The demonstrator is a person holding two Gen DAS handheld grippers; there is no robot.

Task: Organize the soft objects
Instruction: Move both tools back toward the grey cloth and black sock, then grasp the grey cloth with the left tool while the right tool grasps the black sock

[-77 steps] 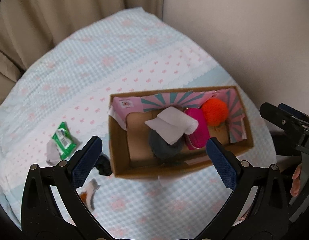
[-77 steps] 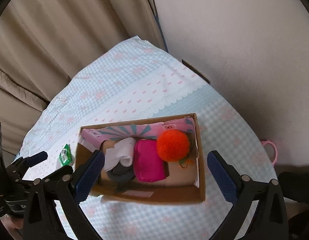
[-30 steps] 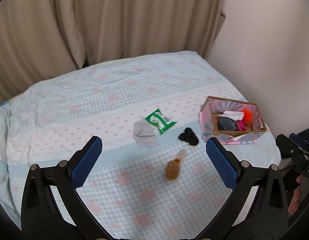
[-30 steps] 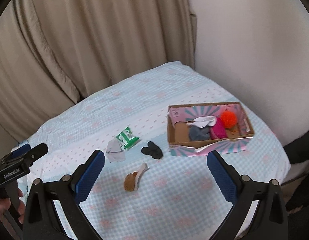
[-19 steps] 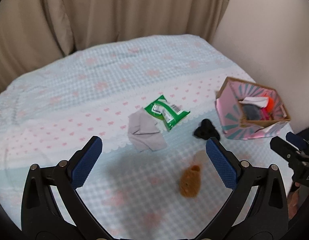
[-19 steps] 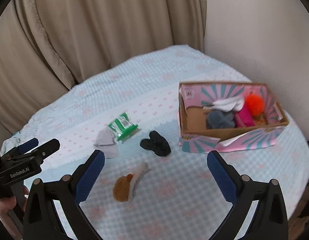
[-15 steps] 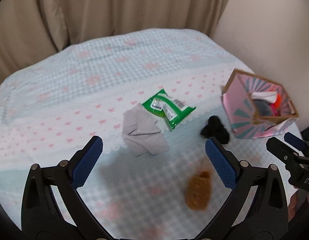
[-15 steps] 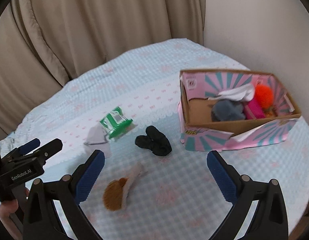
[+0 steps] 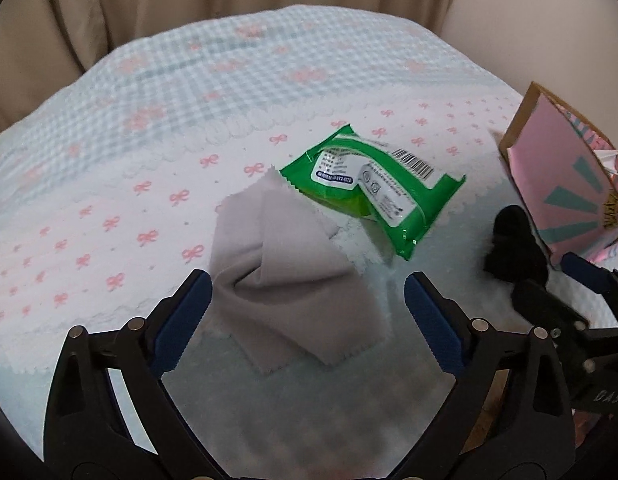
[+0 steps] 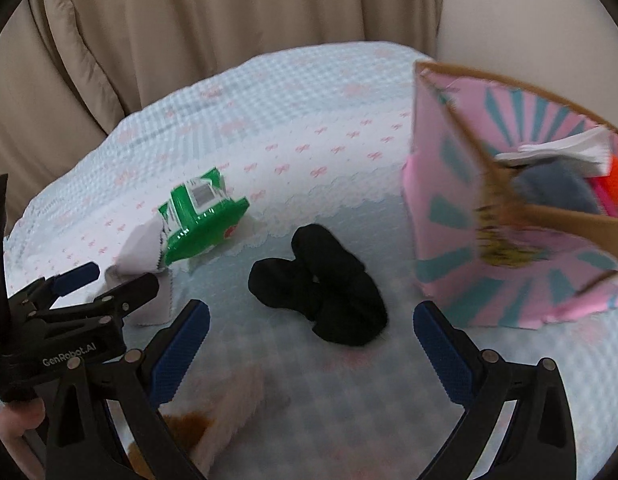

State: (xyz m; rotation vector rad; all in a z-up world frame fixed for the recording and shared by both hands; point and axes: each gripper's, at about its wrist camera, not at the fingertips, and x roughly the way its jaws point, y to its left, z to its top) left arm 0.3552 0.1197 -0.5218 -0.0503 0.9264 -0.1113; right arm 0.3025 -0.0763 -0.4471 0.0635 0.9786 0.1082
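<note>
Box (image 10: 489, 236) already has a few soft bits in it, but grey cloth (image 9: 285, 272), green wipes pack (image 9: 373, 184), black sock (image 10: 321, 284) and a brown fuzzy thing (image 10: 197, 432) still lie on the bed; left tongs (image 9: 305, 316) and right tongs (image 10: 309, 344) both spread, empty

Home bedroom: bedspread (image 9: 189, 92), curtains (image 10: 189, 20)

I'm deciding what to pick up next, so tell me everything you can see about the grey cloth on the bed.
The grey cloth is a thin, matte fabric square with pinked, zigzag edges, loosely folded over itself into overlapping flaps. It lies flat on the bedspread, its far corner tucked under the green packet. Nothing grips it.
</note>
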